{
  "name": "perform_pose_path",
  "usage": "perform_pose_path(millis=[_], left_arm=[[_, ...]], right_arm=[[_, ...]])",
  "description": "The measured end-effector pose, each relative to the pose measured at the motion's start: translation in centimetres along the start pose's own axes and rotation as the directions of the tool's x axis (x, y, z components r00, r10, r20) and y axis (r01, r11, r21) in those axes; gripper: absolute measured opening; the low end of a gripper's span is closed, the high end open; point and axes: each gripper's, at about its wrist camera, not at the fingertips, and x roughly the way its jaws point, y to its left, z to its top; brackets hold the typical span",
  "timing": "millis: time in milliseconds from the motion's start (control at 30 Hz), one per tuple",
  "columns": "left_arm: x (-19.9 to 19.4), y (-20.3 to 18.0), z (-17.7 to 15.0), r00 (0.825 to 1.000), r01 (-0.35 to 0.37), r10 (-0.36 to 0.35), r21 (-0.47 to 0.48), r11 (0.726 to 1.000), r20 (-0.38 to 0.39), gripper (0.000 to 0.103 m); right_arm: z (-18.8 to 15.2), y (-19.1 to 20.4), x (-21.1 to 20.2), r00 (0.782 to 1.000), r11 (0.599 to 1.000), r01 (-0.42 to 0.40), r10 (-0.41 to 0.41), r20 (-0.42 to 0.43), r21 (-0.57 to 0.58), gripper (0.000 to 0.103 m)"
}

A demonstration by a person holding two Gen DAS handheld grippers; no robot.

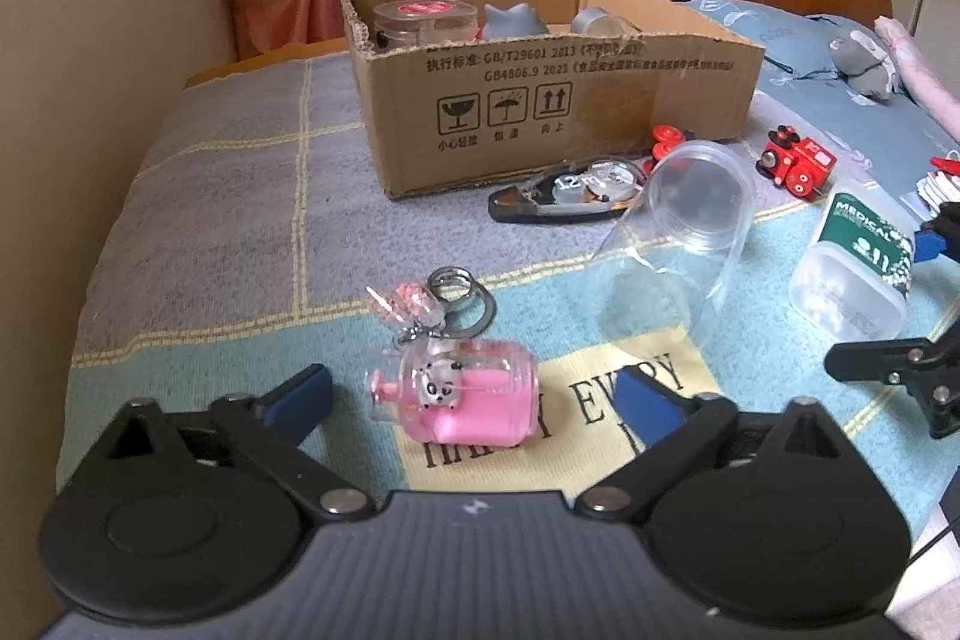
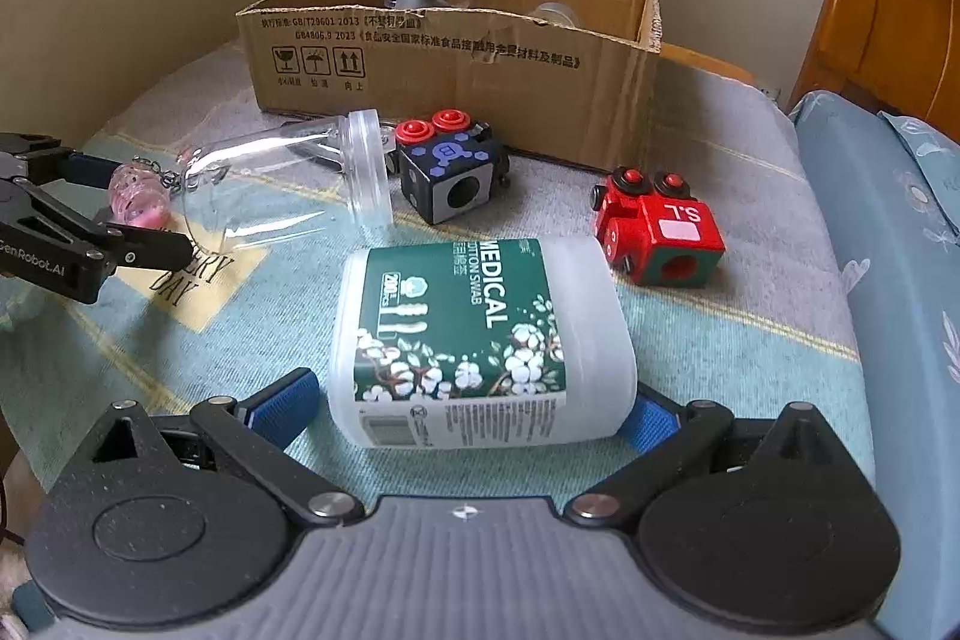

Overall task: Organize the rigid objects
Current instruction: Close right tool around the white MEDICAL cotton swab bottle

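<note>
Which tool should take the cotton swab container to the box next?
Right. The right tool is open with the cotton swab container lying between its fingers. The left tool is open around the pink keychain bottle, farther from the container.

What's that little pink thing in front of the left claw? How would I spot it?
Find the cardboard box on the bed, then come forward past the clear jar lying on its side. The pink bottle keychain lies between the left claw's open jaws: pink-filled, a panda inside, metal rings attached.
</note>
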Motion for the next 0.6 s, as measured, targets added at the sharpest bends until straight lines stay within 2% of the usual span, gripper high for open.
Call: perform_pose_path(millis=[100,367,467,533,600], left_arm=[[-0.4,0.3,0.3,1.000,0.004,-0.004,0.000,1.000,-0.002,0.078],[-0.7,0.4,0.7,1.000,0.001,0.000,0.031,1.000,-0.028,0.068],[-0.8,0.4,0.8,0.999,0.019,-0.018,0.032,0.999,-0.035,0.063],[-0.8,0.3,0.8,0.999,0.020,-0.018,0.035,0.999,-0.036,0.056],[-0.8,0.4,1.0,0.999,0.011,-0.010,0.033,0.999,-0.038,0.050]], right_arm=[[0.5,0.0,0.0,1.000,1.000,0.011,-0.011,-0.003,-0.015,0.103],[1.9,0.3,0.1,1.000,0.999,-0.009,0.009,-0.002,-0.044,0.102],[2.2,0.4,0.3,1.000,0.999,-0.001,0.000,-0.024,-0.046,0.097],[2.3,0.5,0.4,0.999,0.999,0.014,-0.015,-0.033,-0.052,0.094],[2.3,0.5,0.5,0.998,0.998,0.033,-0.036,-0.046,-0.060,0.086]])
